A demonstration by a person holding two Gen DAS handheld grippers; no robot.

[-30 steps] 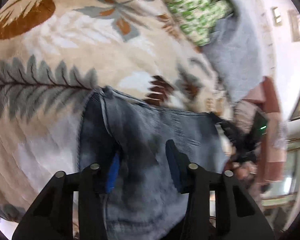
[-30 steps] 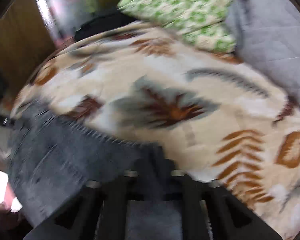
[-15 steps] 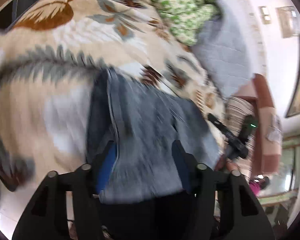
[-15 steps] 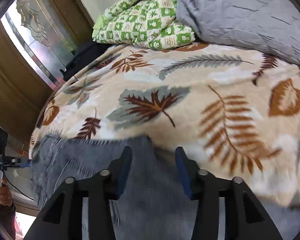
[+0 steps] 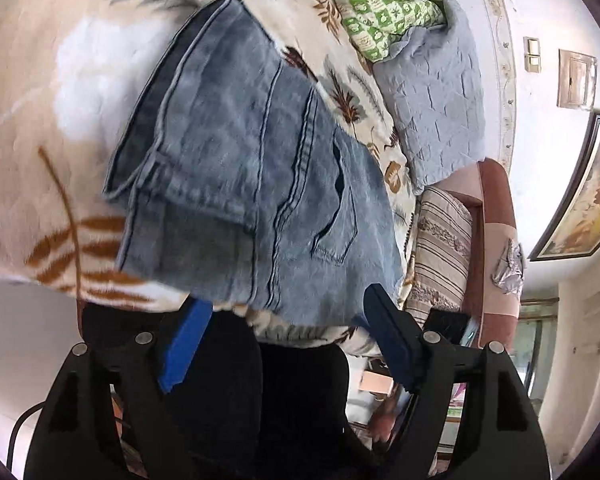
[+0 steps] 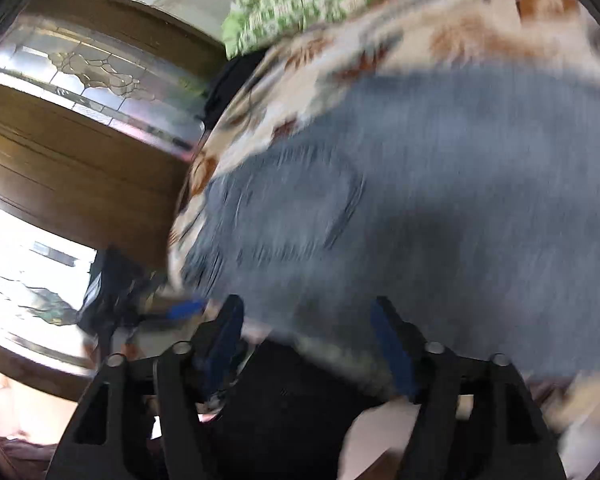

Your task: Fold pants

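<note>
Blue denim pants point(image 5: 244, 184) lie folded in a compact stack on the leaf-patterned blanket point(image 5: 52, 92), a back pocket facing up. My left gripper point(image 5: 286, 312) hovers just off the stack's near edge; its jaws are opening and nothing is between the blue pads point(image 5: 184, 344). In the blurred right wrist view the same pants point(image 6: 420, 200) fill the middle. My right gripper point(image 6: 304, 316) sits at their near edge, jaws opening, and no cloth is pinched between the pads point(image 6: 392, 344).
A green checked quilt point(image 5: 384, 4) and a grey quilted cover point(image 5: 436, 100) lie at the bed's far end. A striped cushion point(image 5: 440, 248) and a reddish chair point(image 5: 496, 240) stand to the right. A wooden wardrobe with patterned glass point(image 6: 80, 120) is left of the bed.
Both grippers have let go of the denim, opened wide and drawn back off the pants toward the bed's near edge. The right view has swung round and blurred.
</note>
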